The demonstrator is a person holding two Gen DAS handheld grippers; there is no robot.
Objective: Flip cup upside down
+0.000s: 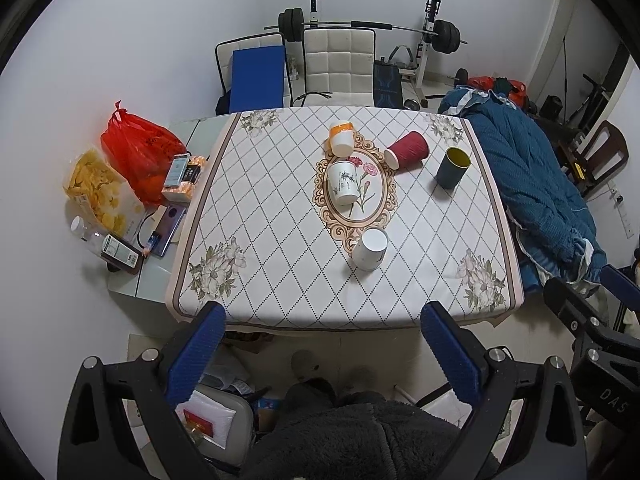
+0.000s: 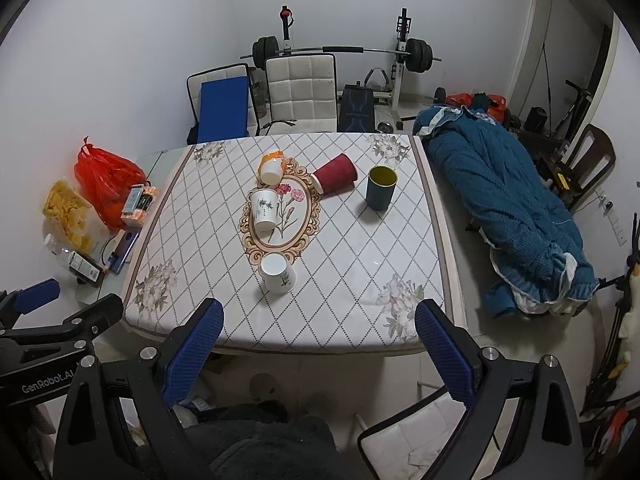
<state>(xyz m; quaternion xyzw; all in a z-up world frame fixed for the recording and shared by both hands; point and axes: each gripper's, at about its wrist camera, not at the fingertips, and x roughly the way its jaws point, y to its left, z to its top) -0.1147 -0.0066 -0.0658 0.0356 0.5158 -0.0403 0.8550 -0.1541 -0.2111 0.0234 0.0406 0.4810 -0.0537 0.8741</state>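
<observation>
Several cups stand or lie on the patterned table. A dark green cup stands upright, mouth up, at the right. A red ribbed cup lies on its side. An orange and white cup lies tilted at the back. A white cup with a plant print lies in the middle. A white mug sits nearest. My left gripper and right gripper are open and empty, held short of the table's front edge.
A red bag, a bag of chips, boxes, a phone and a bottle crowd a side table at the left. Two white chairs and a barbell rack stand behind. A blue quilt lies at the right.
</observation>
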